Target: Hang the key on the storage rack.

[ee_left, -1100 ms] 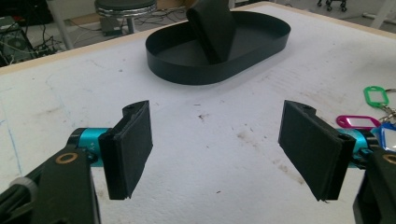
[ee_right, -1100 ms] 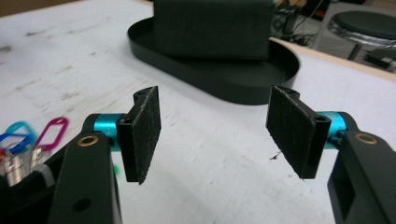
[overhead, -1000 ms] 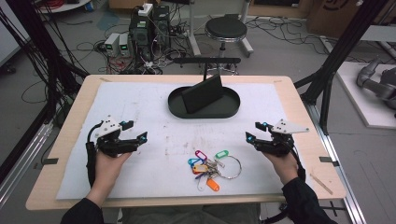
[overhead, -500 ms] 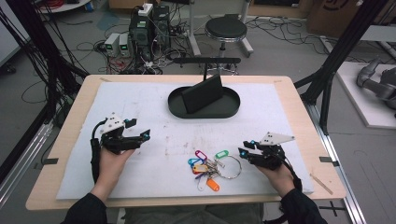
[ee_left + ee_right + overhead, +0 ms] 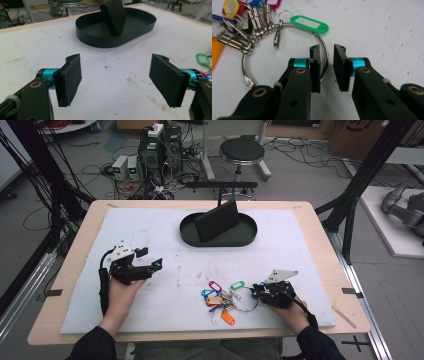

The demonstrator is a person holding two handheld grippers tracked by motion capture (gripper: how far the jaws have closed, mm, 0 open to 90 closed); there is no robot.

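The bunch of keys [image 5: 222,299] is located on the white mat [image 5: 150,235], near the front edge of the table [image 5: 320,235], at roughly 5 o'clock from the mat's centre. Its large metal ring [image 5: 323,47] is positioned at the right end of the bunch, with the green tag [image 5: 310,24] attached to it and the orange tag [image 5: 227,318] lying at 6 o'clock of the bunch. The right gripper [image 5: 327,68] is set low over the mat at 3 o'clock of the bunch. Its jaws have just been closing and are now separated by a narrow gap; the wire of the ring is seen between them, against the left pad, but the other pad is not yet pressed on it, so nothing is gripped. The left gripper [image 5: 116,80] is held over bare mat at 9 o'clock of the keys, well apart from them, with its jaws spread wide and empty. The black oval tray [image 5: 187,232], containing an upright black block [image 5: 216,220], is placed at 12 o'clock of the keys.
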